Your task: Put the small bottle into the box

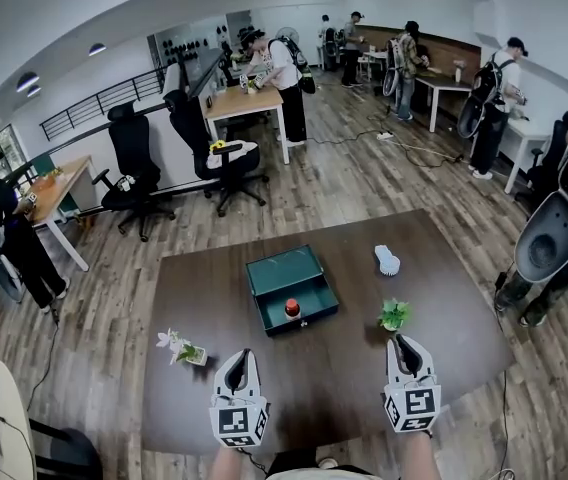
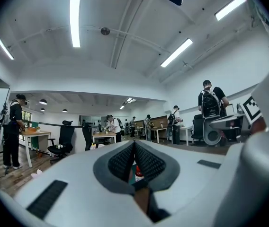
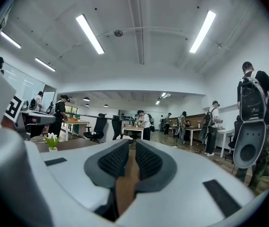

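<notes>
- small bottle (image 1: 292,309) position?
- inside the teal box (image 1: 315,295), red cap showing, near the box's front wall. box sits mid table (image 1: 314,398).
- left gripper (image 1: 240,354)?
- clenched, pad tips touching, nothing clamped. hangs over the table's near edge, on the person's side of the box and apart from it. its own view looks past the tips at the red cap and the teal wall.
- right gripper (image 1: 405,342)?
- nearly closed, thin gap between the pads, only bare table seen through it. not gripping anything. also at the near edge, well right of the box.
- anything close to them?
- small green plant (image 1: 394,314) just ahead of the right gripper. white-flowered plant (image 1: 177,346) left of the left gripper. white brush-like object (image 1: 388,260) further back on the right.
</notes>
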Motion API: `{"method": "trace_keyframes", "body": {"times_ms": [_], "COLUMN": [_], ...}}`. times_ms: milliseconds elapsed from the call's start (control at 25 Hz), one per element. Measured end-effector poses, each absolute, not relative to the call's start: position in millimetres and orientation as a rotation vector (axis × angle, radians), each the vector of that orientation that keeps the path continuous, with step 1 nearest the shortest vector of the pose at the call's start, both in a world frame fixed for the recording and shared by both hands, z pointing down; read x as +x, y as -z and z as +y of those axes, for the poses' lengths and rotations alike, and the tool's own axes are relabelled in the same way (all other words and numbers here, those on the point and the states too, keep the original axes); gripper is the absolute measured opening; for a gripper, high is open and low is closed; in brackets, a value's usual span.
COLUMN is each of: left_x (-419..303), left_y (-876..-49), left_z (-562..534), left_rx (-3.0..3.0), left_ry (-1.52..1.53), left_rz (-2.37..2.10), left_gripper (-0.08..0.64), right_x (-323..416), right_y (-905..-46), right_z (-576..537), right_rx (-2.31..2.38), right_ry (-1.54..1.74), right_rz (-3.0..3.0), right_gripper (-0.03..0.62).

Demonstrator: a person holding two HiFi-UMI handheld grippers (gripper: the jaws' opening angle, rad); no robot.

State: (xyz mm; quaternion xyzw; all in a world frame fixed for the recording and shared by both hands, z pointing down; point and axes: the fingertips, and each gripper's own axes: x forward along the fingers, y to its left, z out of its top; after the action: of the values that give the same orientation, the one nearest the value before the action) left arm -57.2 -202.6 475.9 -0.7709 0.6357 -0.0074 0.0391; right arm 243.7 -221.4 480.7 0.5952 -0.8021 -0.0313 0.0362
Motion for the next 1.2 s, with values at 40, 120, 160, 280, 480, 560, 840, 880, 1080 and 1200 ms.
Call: {"method": "trace_keyframes", "body": {"times_ms": [40, 120, 160, 280, 480, 560, 840, 880, 1080, 1200], "left_x": [-57.6, -59.7, -61.3, -64.5, -62.0, -58.0, -58.7, -58.7, -58.4, -59.2], "left_y": [-476.0, -478.4, -480.2, -483.5, -478.3, -475.6, -477.0, -475.9, -475.7, -478.4], "left_z": [-201.9, -202.0, -202.4, -203.5, -201.1, -199.7, -208.5, -208.9, -209.5, -208.3], "left_rx": [-2.36, -2.353, -2.351, -2.348, -2.356, -2.357, -2.362, -2.362, -2.359, -2.364], "left_ry": [0.026, 0.033, 0.036, 0.042, 0.035, 0.032, 0.03, 0.03, 0.029, 0.031], "left_rz": [1.946, 1.944, 1.946, 1.952, 1.942, 1.936, 1.928, 1.928, 1.928, 1.932], "left_gripper": [0.002, 0.002, 0.002, 0.002, 0.002, 0.002, 0.002, 0.002, 0.002, 0.002], "right_x": [243.5, 242.3, 241.9, 241.2, 242.9, 246.0, 244.7, 244.8, 246.2, 246.2], "right_y": [-479.3, -478.4, -478.4, -477.7, -473.2, -471.9, -473.1, -472.5, -475.1, -478.5], "right_z": [-220.5, -220.0, -220.4, -222.4, -218.9, -216.9, -224.0, -224.2, -224.9, -224.5], "right_rx": [1.834, 1.84, 1.842, 1.847, 1.849, 1.85, 1.856, 1.858, 1.864, 1.869], "right_ry": [0.104, 0.118, 0.124, 0.136, 0.139, 0.14, 0.144, 0.143, 0.14, 0.119], "right_rz": [-2.465, -2.473, -2.475, -2.474, -2.462, -2.459, -2.453, -2.452, -2.446, -2.445], "right_gripper": [0.032, 0.002, 0.0, 0.002, 0.002, 0.002, 0.002, 0.002, 0.002, 0.0]}}
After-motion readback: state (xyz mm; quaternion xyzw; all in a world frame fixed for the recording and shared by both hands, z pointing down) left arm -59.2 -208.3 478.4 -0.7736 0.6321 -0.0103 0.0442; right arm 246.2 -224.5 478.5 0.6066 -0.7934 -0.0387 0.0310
